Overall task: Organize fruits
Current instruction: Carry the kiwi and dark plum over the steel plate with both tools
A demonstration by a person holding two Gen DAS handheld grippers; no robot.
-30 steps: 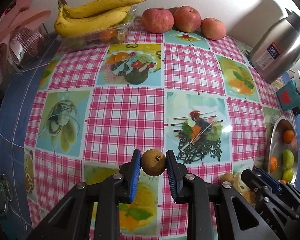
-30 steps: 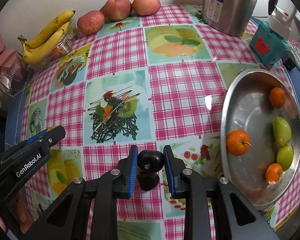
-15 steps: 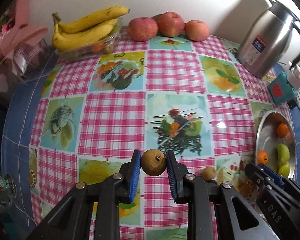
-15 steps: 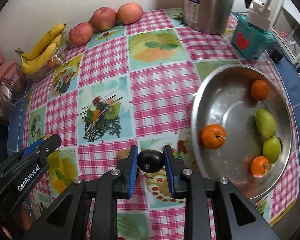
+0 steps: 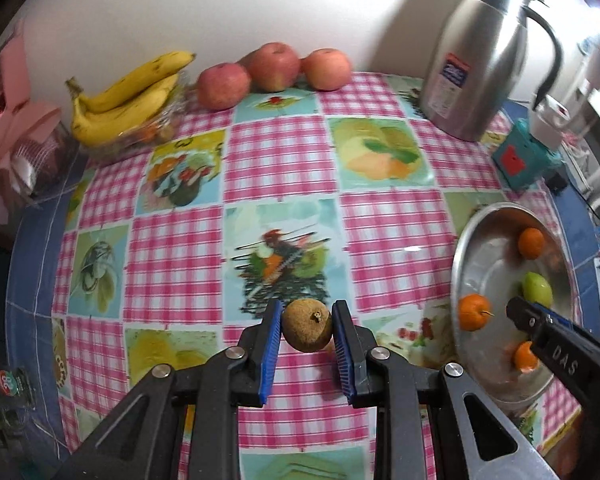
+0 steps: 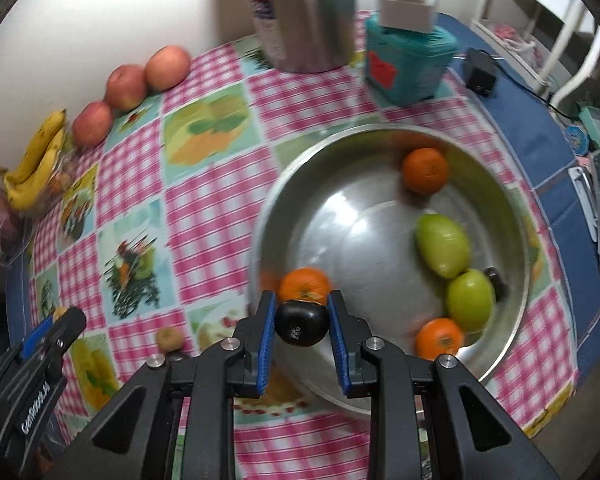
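Observation:
My left gripper point(image 5: 307, 326) is shut on a small brown round fruit point(image 5: 307, 325), held above the checked tablecloth left of the steel bowl point(image 5: 475, 240). My right gripper point(image 6: 301, 322) is shut on a dark, nearly black fruit point(image 6: 301, 323), hanging over the near left rim of the steel bowl point(image 6: 284, 208). Inside the bowl lie three oranges point(image 6: 425, 171) and two green fruits point(image 6: 441, 245), with a small dark fruit point(image 6: 497, 280) by the right wall. Another small brown fruit point(image 6: 169, 338) rests on the cloth left of the bowl.
Bananas point(image 5: 128, 96) on a clear tray and three apples point(image 5: 274, 66) line the back wall. A steel thermos jug point(image 5: 479, 60) and a teal box point(image 6: 409, 62) stand behind the bowl. A black adapter point(image 6: 479, 74) lies far right. Pink wrapping point(image 5: 8, 120) sits far left.
Both grippers moved right across the table with their fruits held. The right one, earlier over the cloth, now hangs over the bowl's rim; the bowl has come further into the left wrist view.

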